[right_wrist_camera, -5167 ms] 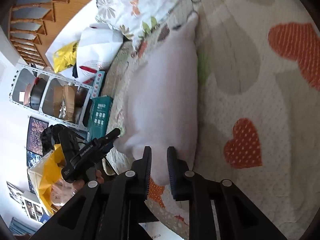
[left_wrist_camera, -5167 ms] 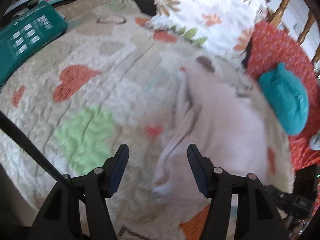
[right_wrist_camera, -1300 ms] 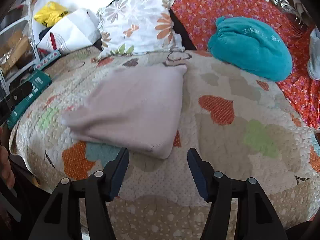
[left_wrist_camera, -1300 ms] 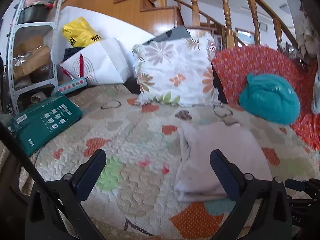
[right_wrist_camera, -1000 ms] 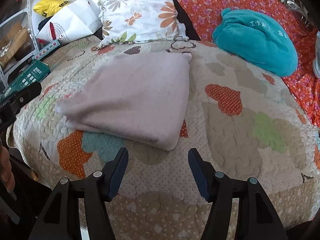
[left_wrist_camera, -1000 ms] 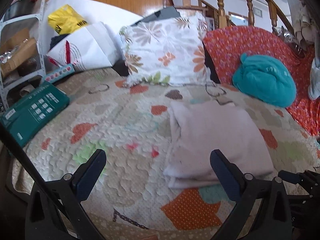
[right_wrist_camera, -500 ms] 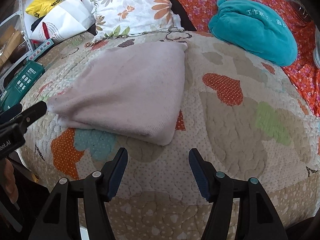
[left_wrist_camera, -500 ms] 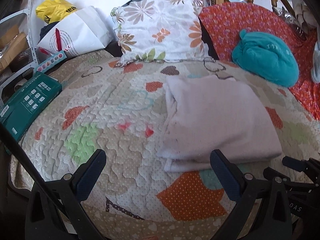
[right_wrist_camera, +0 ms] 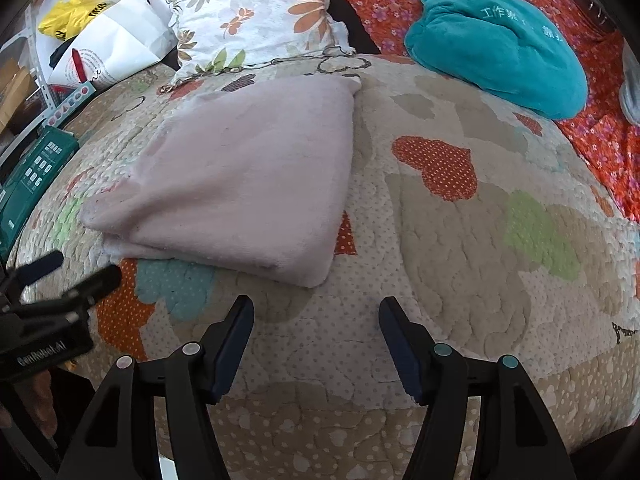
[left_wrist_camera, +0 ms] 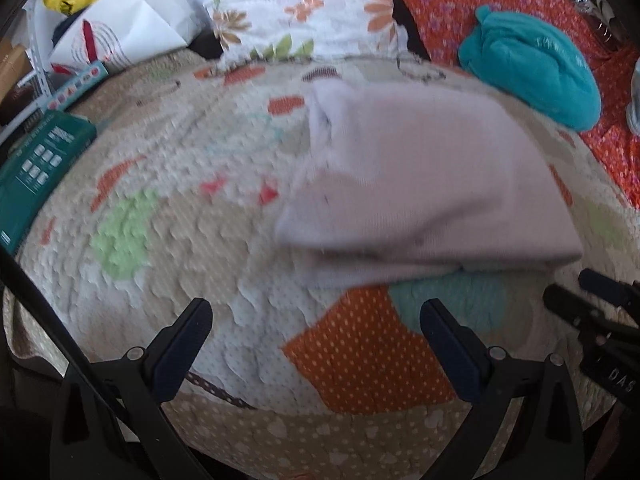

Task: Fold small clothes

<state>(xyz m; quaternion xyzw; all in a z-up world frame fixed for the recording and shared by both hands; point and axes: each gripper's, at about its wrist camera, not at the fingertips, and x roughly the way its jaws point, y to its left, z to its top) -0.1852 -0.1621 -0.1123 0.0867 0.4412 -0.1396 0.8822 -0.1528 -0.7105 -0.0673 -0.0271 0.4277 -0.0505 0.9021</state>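
Garment point(right_wrist_camera: 244, 172), pale pink, lies folded flat on the heart-print quilt point(right_wrist_camera: 460, 280), ahead of both tools. Right gripper point(right_wrist_camera: 316, 320): jaws apart, nothing between them, folded corner just ahead and left of its tips. Left gripper point(left_wrist_camera: 316, 320): jaws wide apart, empty, folded edge just ahead, not touching.

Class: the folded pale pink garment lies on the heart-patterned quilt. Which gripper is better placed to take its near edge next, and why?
Probably the left gripper: its open jaws face the near edge of the folded pale pink garment squarely. The right gripper, also open, mostly faces bare heart-patterned quilt.
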